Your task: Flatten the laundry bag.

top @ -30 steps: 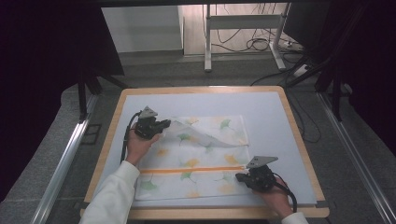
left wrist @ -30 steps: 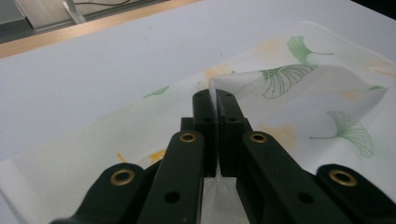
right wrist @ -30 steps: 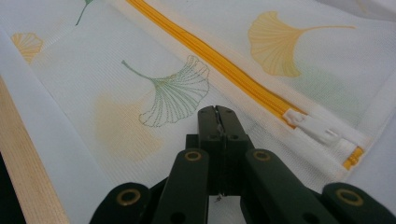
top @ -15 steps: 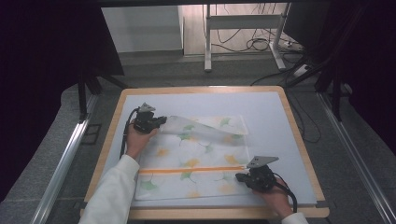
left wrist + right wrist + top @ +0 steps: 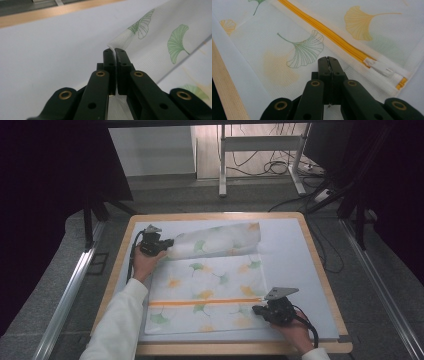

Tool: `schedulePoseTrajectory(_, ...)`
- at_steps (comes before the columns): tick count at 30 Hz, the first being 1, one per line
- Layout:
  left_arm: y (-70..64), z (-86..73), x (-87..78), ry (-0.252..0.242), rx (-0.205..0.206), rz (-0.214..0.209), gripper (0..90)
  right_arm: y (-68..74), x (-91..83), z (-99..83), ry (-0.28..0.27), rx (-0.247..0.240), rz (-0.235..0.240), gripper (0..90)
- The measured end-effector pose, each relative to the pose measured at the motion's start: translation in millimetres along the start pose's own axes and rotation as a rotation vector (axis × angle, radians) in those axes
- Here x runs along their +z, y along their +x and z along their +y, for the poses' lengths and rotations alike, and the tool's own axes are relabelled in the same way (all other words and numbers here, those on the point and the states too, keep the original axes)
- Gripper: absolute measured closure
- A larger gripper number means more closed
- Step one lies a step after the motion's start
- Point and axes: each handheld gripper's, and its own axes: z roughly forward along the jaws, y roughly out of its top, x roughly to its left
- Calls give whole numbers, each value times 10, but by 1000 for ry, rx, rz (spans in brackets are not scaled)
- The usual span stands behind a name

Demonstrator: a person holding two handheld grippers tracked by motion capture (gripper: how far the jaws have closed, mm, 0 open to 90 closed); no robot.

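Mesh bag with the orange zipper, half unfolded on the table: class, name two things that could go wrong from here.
1. The left gripper pinches only the very edge of the mesh bag; the thin cloth might slip out as it is pulled.
2. The right gripper is shut on the bag near the zipper; if that grip is weak, the whole bag may slide instead of unfolding.

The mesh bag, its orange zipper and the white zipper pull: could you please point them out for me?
mesh bag (image 5: 210,285), high view, on its flat middle panel.
orange zipper (image 5: 332,35), right gripper view, midway along the tape.
white zipper pull (image 5: 380,67), right gripper view, on its tab.
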Motion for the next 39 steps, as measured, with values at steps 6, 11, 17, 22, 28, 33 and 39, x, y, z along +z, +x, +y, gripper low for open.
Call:
schedulePoseTrajectory(6, 126, 117, 63, -16, -3, 17, 876, -13, -2, -9, -4, 16, 7, 897)
schedulePoseTrajectory(11, 257, 143, 32, -29, -32, 0, 811, -25, -1, -14, -8, 32, 15, 897)
schedulePoseTrajectory(17, 304, 207, -238, -99, -36, -25, 510, -14, -2, -11, -5, 30, 7, 897)
schedulePoseTrajectory(22, 123, 269, -389, -93, 29, -74, 410, -19, 0, -7, -4, 26, 11, 896)
schedulePoseTrajectory(28, -79, 338, -617, -130, 90, -102, 390, -22, 2, 0, 0, 18, 14, 896)
schedulePoseTrajectory(33, -258, 341, -800, -134, 115, -143, 397, -31, 3, 6, 4, 10, 22, 896)
schedulePoseTrajectory(39, -426, 158, -730, -73, 156, -143, 525, -19, 4, 14, 8, 2, 12, 896)
